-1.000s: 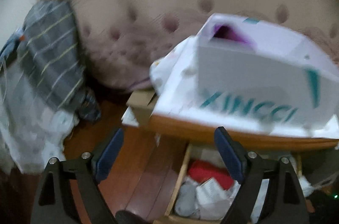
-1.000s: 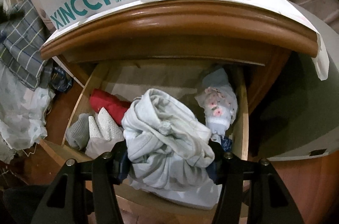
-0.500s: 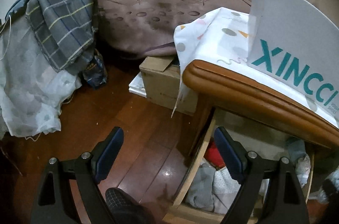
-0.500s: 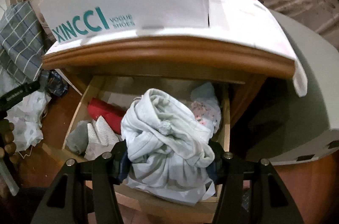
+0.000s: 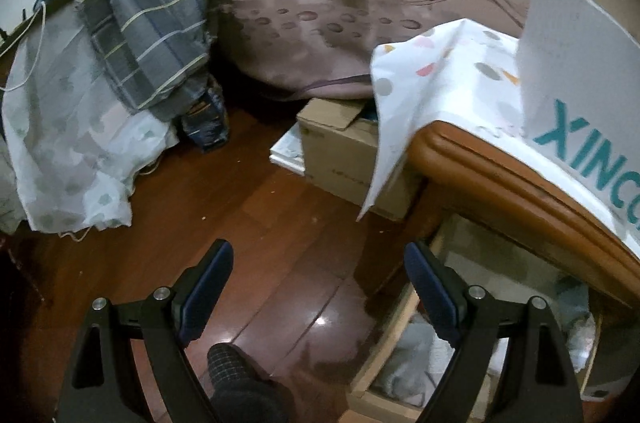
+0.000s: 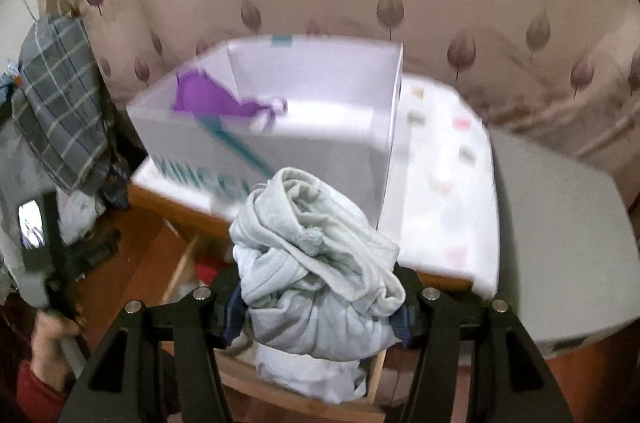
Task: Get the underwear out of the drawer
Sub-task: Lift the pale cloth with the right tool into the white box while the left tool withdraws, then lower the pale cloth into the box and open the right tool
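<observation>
Nearest the right wrist camera, the right gripper is seen closed about halfway on a bundled pale grey-blue underwear garment, which fills the gap between the 2 pads and is clamped from both sides. The bundle is held above the open drawer, in front of the nightstand's wooden top edge, so the lift out of the drawer is judged largely done; only carrying it clear and setting it down appears to be left. Beyond it, a white shoe box with a purple item inside stands on the cloth-covered top.

In the left wrist view, the left gripper is held wide open with nothing between its jaws, over the wooden floor just beside the drawer's side wall. More folded garments remain in the drawer. Farther off, a cardboard box and a patterned curtain are visible.
</observation>
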### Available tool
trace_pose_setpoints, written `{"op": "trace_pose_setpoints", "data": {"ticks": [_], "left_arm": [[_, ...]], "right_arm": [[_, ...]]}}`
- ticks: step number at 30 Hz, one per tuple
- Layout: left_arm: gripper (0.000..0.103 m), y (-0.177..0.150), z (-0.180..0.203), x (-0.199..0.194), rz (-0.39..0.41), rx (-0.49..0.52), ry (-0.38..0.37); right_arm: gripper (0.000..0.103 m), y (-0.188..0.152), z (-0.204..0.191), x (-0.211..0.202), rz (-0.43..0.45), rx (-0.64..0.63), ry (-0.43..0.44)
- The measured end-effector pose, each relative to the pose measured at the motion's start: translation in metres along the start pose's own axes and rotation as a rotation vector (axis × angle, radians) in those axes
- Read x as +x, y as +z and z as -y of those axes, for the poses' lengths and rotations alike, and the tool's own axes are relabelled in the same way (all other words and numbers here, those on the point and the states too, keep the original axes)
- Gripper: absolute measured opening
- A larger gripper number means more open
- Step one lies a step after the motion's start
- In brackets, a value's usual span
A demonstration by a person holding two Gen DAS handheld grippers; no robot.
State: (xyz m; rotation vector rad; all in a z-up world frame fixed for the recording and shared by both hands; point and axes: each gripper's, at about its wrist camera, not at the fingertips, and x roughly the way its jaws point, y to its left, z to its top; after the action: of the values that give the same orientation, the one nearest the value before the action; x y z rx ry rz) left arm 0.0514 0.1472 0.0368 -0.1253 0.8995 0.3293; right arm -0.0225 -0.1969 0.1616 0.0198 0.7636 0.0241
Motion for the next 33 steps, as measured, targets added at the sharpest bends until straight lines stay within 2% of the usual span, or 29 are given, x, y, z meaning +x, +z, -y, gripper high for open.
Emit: {"op": "trace_pose_setpoints", "data": {"ticks": [5, 9, 13, 27, 33], "left_arm": [[0.086, 0.001, -0.012, 0.005, -0.017, -0.026, 0.029], [0.086, 0.003, -0.024, 0.014, -0.049, -0.066, 0.056], [0.086, 0.004, -0.031, 0.020, -0.070, -0.097, 0.071], [0.086, 0.002, -0.020, 0.018, -0.073, -0.059, 0.014], [0.086, 0.001, -0.010, 0.018, -0.080, -0.027, -0.007]], "right_arm": [[0.058, 0.054, -0.004, -0.014, 0.056, -0.024, -0.027], [0.058, 0.084, -0.009, 0.000, 0.051, -0.031, -0.044], [0.058, 0.105, -0.011, 0.027, 0.005, -0.036, -0.056], [0.059, 0.119, -0.011, 0.131, -0.175, -0.032, -0.103], [0.065, 0.117, -0.007, 0.163, -0.245, 0.001, -0.109]]}}
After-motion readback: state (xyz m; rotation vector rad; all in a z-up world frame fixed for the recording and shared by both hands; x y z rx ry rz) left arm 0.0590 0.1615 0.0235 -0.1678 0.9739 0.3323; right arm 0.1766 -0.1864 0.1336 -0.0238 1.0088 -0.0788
